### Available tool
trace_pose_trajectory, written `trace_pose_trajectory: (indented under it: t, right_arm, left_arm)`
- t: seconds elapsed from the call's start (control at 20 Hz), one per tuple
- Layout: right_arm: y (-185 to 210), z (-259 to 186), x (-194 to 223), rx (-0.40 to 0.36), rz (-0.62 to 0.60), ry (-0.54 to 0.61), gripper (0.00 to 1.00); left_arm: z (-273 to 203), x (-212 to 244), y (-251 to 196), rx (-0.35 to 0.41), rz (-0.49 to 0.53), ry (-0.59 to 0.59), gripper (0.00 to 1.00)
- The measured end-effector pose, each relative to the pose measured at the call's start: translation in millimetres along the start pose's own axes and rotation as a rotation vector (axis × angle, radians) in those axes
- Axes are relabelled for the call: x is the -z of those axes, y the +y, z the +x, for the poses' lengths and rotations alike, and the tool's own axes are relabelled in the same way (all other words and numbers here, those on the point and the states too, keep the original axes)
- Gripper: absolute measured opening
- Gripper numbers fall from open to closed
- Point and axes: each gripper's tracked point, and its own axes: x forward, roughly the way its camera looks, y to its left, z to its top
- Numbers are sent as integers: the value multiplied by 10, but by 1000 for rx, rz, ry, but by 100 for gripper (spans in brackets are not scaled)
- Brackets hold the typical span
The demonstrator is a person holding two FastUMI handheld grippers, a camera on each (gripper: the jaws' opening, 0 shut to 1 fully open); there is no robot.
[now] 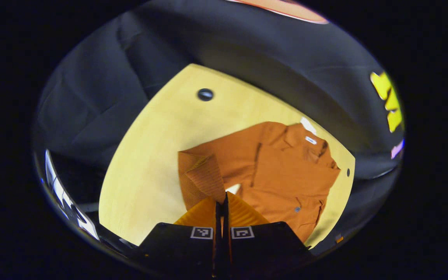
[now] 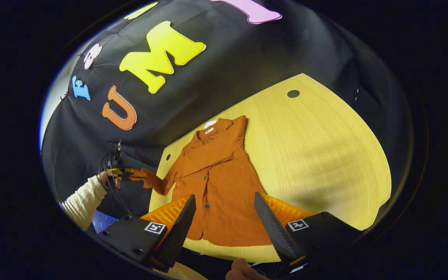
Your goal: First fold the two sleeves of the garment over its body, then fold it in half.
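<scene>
- Left gripper view, bottom centre: left gripper (image 1: 221,208) has its fingers pressed together on the cuff of one sleeve (image 1: 200,177), lifted off the counter (image 1: 158,155).
- Right gripper view, bottom: right gripper (image 2: 224,217) has its fingers spread wide, holding nothing, over the hem.
- Mid frame: orange garment (image 2: 220,182) lies flat, buttons up, collar toward the wall.
- Left of frame: a cream-sleeved hand (image 2: 105,179) holds the left gripper at the sleeve end.

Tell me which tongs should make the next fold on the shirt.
Left. The left tongs are shut on a sleeve, lifted off the table, ready to carry it over the shirt. The right tongs hang open above the hem, holding nothing.
</scene>
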Motion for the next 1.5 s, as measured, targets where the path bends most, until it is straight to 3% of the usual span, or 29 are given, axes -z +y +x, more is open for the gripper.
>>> trace_pose_trajectory:
  t: [0.05,0.2,0.3,0.35,0.45,0.6,0.9,1.05,1.1,1.25,1.3,1.45,1.5]
  right_arm:
    - [-44,-13,-35,-8,-3,0,97]
    - [-191,-47,-100,-23,5,7,97]
    - [-314,-47,-71,-24,1,21,93]
    - [-403,-49,-44,-13,-4,29,97]
    - [-504,-47,12,-7,-5,43,97]
    - [-592,-53,104,0,-23,53,97]
    - [-696,-106,178,12,20,45,97]
    - [-747,-186,219,22,6,38,97]
    - [-786,-193,241,30,2,38,97]
    - [-831,-174,268,38,25,40,97]
    - [-840,-167,288,39,34,43,97]
    - [-840,-137,308,46,32,48,97]
    - [-814,-120,317,44,28,51,97]
  left_arm:
    - [25,2,-273,17,39,-10,3]
    - [103,-121,-1008,26,108,-67,3]
    - [191,-245,-1529,52,120,-113,3]
    - [192,-267,-1717,77,109,-125,3]
    - [394,-209,-2356,156,86,-124,3]
    - [687,9,-2936,194,138,-97,3]
    - [1218,460,-3651,176,224,-26,3]
    - [1321,487,-3543,77,261,-27,4]
    - [1326,485,-3556,79,253,-26,0]
    - [1302,611,-3669,133,229,4,6]
    - [1275,645,-3743,168,214,9,1]
    - [1179,674,-3959,300,165,-3,49]
    - [1147,686,-3982,309,161,-20,65]
